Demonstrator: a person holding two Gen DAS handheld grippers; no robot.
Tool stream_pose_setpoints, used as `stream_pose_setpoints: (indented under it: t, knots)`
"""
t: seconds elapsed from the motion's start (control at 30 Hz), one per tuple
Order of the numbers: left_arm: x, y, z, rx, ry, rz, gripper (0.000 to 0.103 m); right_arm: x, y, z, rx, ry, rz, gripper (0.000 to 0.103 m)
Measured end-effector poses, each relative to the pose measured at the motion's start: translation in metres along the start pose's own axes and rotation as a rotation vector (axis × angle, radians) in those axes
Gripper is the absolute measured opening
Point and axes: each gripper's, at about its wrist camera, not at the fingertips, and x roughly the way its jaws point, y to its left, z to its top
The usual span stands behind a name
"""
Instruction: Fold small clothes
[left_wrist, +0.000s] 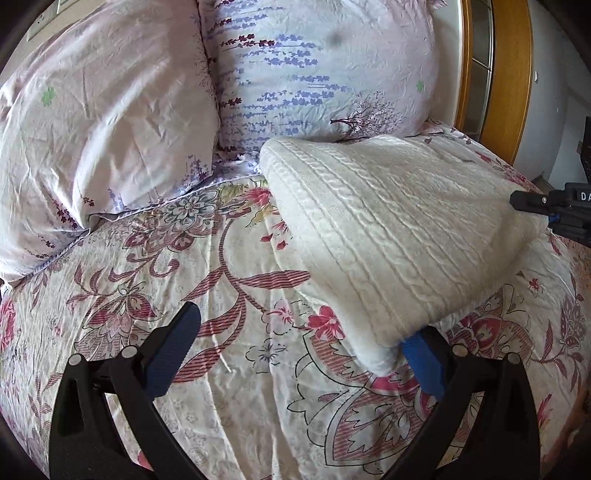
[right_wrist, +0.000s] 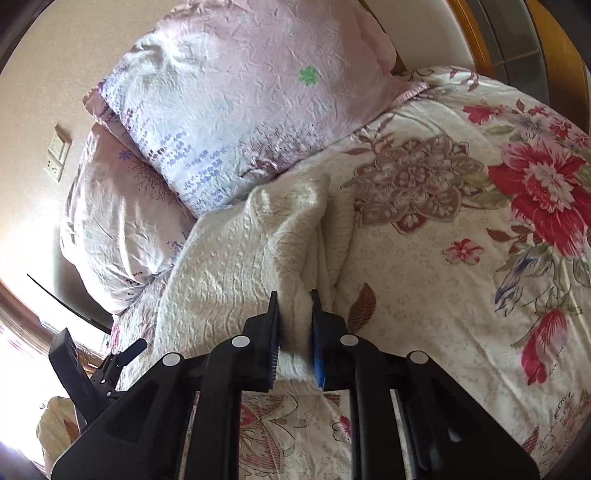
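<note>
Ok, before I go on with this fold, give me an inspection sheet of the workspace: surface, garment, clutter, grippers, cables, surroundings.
Surface: floral bedspread, wrinkled.
Job's things: one white cable-knit garment on the bedspread, one end lifted off it.
Clutter: two lilac pillows at the head of the bed; the garment's far corner reaches them.
Grippers: right gripper shut on a bunched edge of the garment; left gripper open wide, its right-side finger under the garment's near corner, not pinching.
Cables: nothing seen.
Surroundings: wooden headboard frame by the pillows, wall switch plate, bright window on the left of the right wrist view.
</note>
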Motion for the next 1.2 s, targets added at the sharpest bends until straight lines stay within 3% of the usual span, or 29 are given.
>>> stream_pose_setpoints:
  t: [0.27, 0.37, 0.4, 0.43, 0.53, 0.7, 0.93, 1.13, 1.2]
  knots:
    - [0.009, 0.01, -0.007, -0.04, 0.073, -0.086, 0.101, 0.01, -0.009, -0.009, 0.022, 0.045, -0.004, 0.017]
    - [-0.013, 0.023, -0.008, -0.023, 0.029, -0.141, 0.101, -0.002, -0.01, -0.003, 0.028, 0.037, 0.02, 0.047]
    - [-0.021, 0.029, -0.007, -0.023, 0.009, -0.159, 0.101, -0.008, -0.012, 0.001, 0.032, 0.022, 0.02, 0.07]
    - [-0.03, 0.035, -0.005, -0.034, -0.018, -0.169, 0.101, -0.013, -0.014, 0.005, 0.038, 0.005, 0.026, 0.084]
    - [-0.042, 0.054, 0.012, -0.118, -0.065, -0.197, 0.101, -0.015, -0.021, 0.022, 0.075, 0.002, 0.078, 0.085]
    - [-0.014, 0.046, 0.053, -0.225, -0.008, -0.206, 0.101, 0.017, -0.027, 0.048, 0.153, 0.116, 0.095, 0.086]
    - [0.04, 0.002, 0.084, -0.151, 0.089, -0.112, 0.101, 0.056, -0.032, 0.065, 0.182, 0.203, 0.096, 0.086]
    - [0.056, -0.004, 0.09, -0.129, 0.099, -0.105, 0.101, 0.072, -0.03, 0.068, 0.148, 0.225, 0.113, 0.085]
    - [0.059, -0.005, 0.09, -0.129, 0.101, -0.109, 0.101, 0.077, -0.028, 0.066, 0.138, 0.242, 0.148, 0.079]
